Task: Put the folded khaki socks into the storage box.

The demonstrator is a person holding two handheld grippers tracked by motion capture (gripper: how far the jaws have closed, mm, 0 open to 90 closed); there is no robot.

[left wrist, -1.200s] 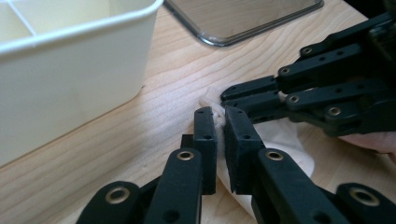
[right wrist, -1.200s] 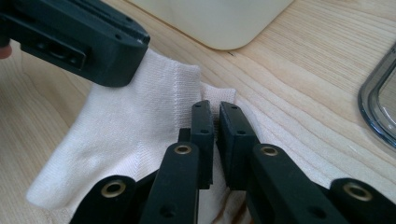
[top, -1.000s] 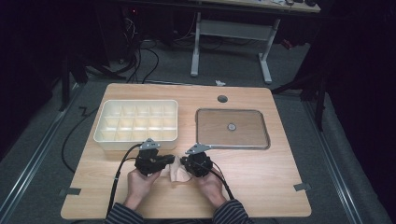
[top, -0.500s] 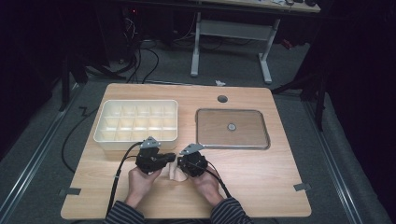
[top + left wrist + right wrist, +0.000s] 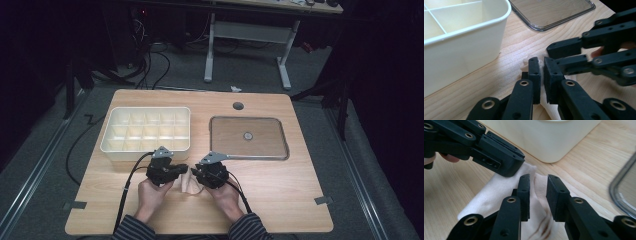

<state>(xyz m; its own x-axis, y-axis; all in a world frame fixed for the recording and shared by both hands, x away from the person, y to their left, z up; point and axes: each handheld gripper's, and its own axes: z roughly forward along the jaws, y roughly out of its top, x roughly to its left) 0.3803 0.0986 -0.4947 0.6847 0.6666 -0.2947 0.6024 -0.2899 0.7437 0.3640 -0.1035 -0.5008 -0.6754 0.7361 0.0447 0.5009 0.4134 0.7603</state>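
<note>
near the front edge of the wooden surface (image 5: 280, 200) lies a small white cloth (image 5: 189, 183). left claw (image 5: 541, 65) is clamped on its edge; right claw (image 5: 538, 185), jaws just opening, stands apart over it.

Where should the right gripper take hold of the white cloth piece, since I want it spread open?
Probably the free ribbed edge of the white cloth piece beside the left gripper, which pinches that edge. The right gripper, jaws just opening, straddles that raised fold; come from above and the person's side, as it stands up off the wooden table.
</note>
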